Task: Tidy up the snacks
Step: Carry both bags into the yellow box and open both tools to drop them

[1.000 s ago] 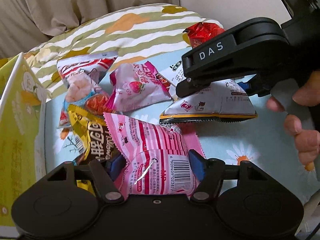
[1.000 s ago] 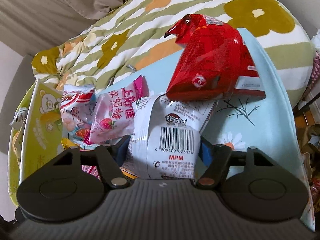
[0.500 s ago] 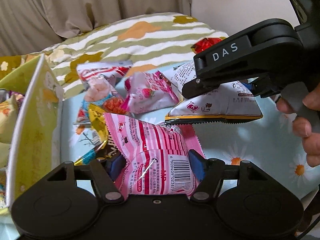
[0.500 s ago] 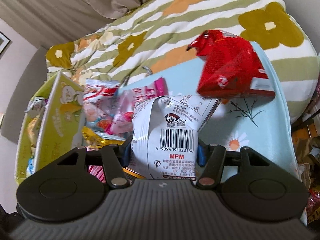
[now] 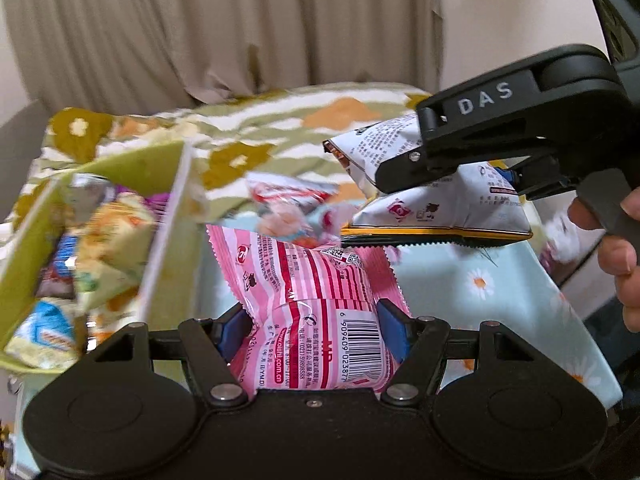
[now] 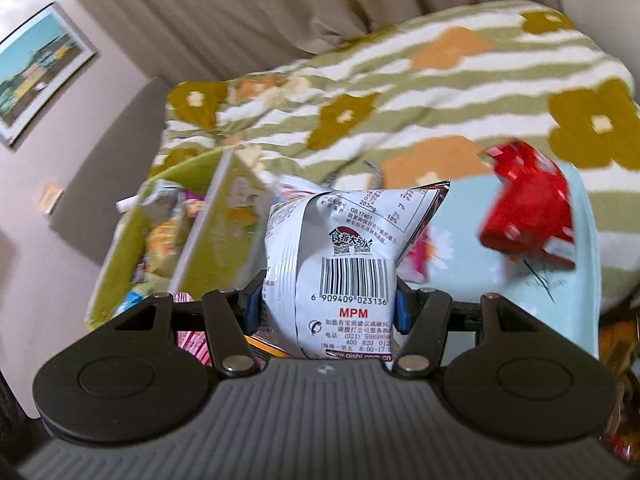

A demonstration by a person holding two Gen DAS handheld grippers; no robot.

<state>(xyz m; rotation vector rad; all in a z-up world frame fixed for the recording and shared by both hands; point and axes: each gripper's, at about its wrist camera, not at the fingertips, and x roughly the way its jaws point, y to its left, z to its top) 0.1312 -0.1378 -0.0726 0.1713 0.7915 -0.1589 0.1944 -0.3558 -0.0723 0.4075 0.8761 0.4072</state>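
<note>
— Both held packets have risen off the pale blue daisy-print cloth [image 5: 500,280] toward the green cardboard box [image 5: 168,216] since a second ago.

— Left gripper [image 5: 316,330] clamps one pink striped foil packet [image 5: 312,280]; right gripper [image 6: 322,306] clamps one white foil packet [image 6: 340,248].

— Carrying step, seemingly; next, release each above the box. One red packet [image 6: 524,208] remains.
</note>
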